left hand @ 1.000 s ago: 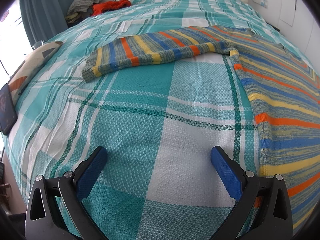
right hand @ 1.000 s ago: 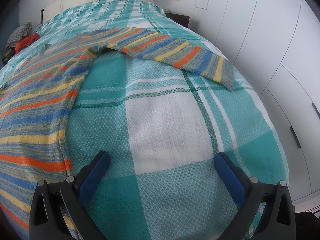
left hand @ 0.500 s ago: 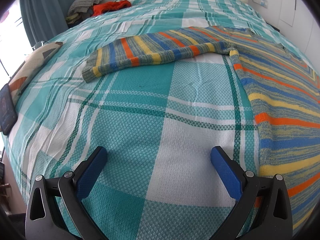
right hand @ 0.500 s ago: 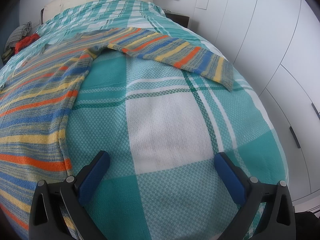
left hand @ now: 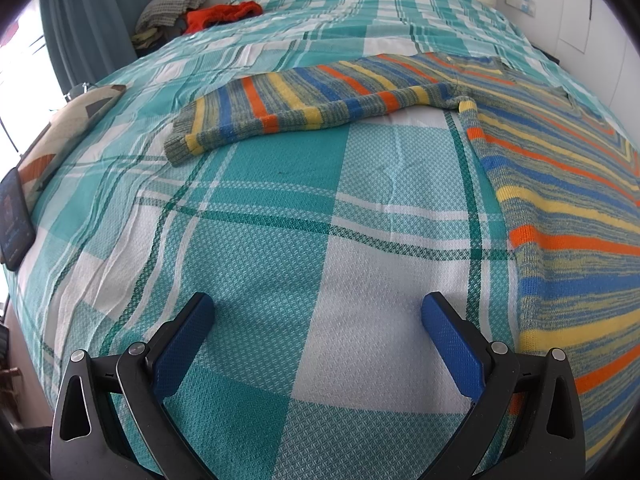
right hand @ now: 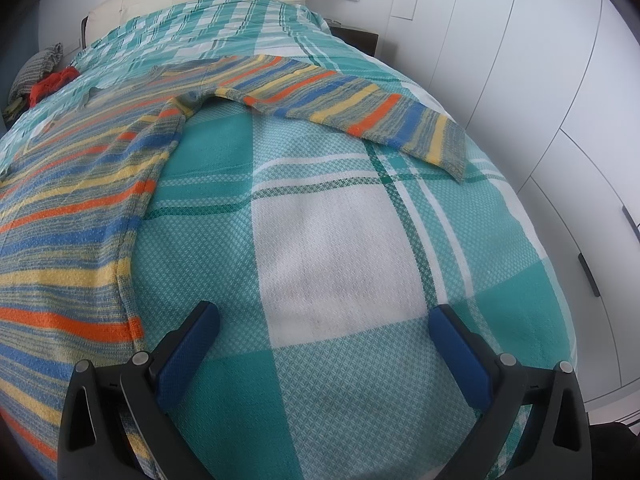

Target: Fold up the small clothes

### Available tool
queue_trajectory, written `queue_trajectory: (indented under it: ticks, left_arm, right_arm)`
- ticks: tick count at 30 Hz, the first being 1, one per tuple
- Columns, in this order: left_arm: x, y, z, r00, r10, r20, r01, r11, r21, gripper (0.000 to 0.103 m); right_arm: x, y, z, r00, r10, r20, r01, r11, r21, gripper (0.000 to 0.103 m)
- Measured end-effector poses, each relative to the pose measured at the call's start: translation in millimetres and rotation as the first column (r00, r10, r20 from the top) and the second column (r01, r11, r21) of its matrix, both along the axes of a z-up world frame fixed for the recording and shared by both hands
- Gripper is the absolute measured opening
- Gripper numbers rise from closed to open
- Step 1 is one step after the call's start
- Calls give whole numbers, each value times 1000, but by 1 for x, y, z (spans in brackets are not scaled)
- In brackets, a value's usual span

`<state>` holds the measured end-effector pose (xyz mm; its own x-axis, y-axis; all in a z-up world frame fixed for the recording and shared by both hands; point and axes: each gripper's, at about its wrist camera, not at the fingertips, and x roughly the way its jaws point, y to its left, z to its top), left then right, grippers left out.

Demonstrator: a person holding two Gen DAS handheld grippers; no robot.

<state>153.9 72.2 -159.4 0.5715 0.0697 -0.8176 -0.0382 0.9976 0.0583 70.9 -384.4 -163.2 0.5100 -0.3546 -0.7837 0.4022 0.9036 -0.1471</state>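
Nothing has moved: my left gripper point(left hand: 318, 312) and right gripper point(right hand: 324, 322) hover, fingers wide apart and empty. Striped sweater point(left hand: 560, 216) lies flat on the bed point(left hand: 280, 240).

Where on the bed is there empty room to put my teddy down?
Bare bedspread lies below each spread sleeve: on the left between the left sleeve and the open left gripper, on the right between the right sleeve and the open right gripper. The striped sweater fills the middle. The far left corner holds a clothes pile.

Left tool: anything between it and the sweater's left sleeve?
Nothing. In the left wrist view only bare plaid bedspread separates the open left tool from the striped sleeve.
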Motion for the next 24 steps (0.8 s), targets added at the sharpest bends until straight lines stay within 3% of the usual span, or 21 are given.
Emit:
queue_trajectory:
  ticks: [14,18,22,24]
  left_arm:
    - [0,0,1,1000,8,7,-8,1000,4,103]
    - [4,4,5,1000,20,-24,-20,1000,-12,103]
    - [3,11,25,998,-6,-70,2,998,-55,102]
    - [-4,18,43,1000,-10,-20,8,994,-107,102]
  right_arm:
    - [0,1,0,1000,-1,0,1,1000,0,103]
    - [0,0,0,1000,-5,0,5,1000,7,103]
    - [4,-11,10,999,19,-49,-15,997,78,103]
    - [0,-32,29,1000,15,23,-20,980,197,102]
